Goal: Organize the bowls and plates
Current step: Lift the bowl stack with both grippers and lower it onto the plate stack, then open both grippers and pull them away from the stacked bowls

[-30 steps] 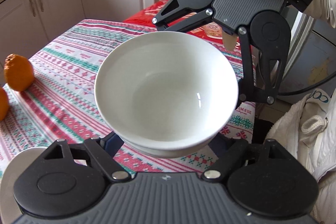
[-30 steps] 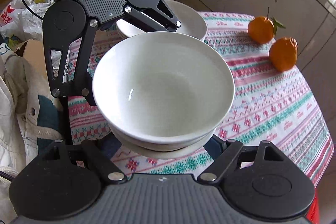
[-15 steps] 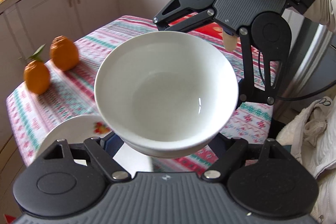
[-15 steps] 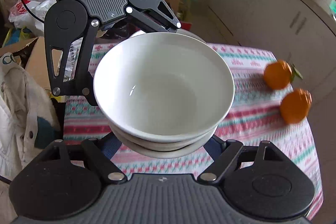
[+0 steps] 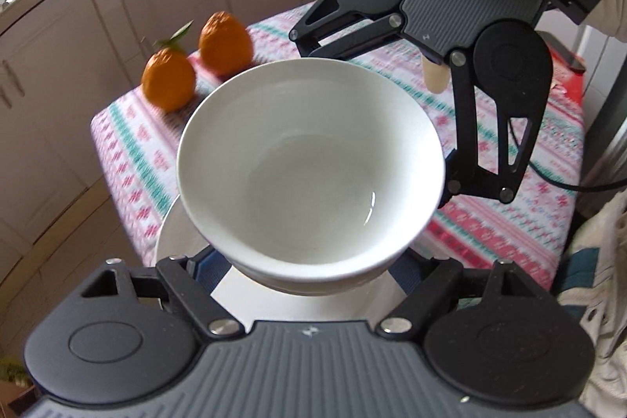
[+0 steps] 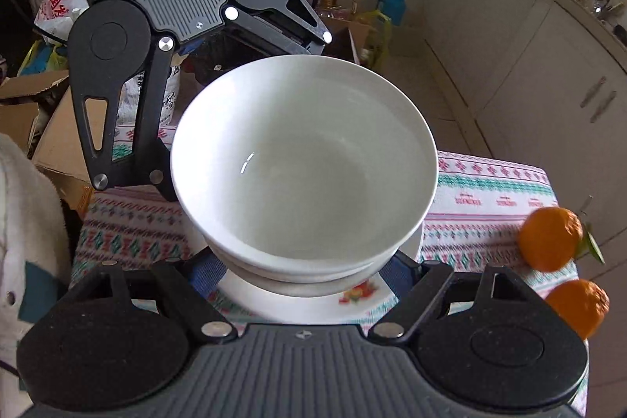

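Observation:
Two nested white bowls (image 5: pixel 309 175) hang above the table, carried between both grippers from opposite sides. My left gripper (image 5: pixel 307 271) is shut on the lower bowl, its blue fingers (image 5: pixel 203 271) pressing the sides. My right gripper (image 6: pixel 301 273) grips the same bowls (image 6: pixel 305 163) from the other side, with its blue fingers (image 6: pixel 395 275) against the base. Directly below lies a white plate (image 6: pixel 352 300) with a fruit print, also visible as the plate (image 5: pixel 176 241) at the table's corner. Each gripper's fingertips are hidden under the bowls.
Two oranges (image 5: pixel 168 81) (image 5: pixel 225 42) sit on the patterned tablecloth (image 5: pixel 509 151) near its far edge, and oranges (image 6: pixel 550 237) (image 6: pixel 578 304) show at the right. Kitchen cabinets (image 6: pixel 529 85) stand beyond. Boxes and bags (image 6: pixel 51 128) crowd the floor. A white garment (image 5: pixel 588 281) lies beside the table.
Both grippers have carried the bowls across the table and rolled. The oranges have slid through view, and the fruit-print plate now sits under the bowls.

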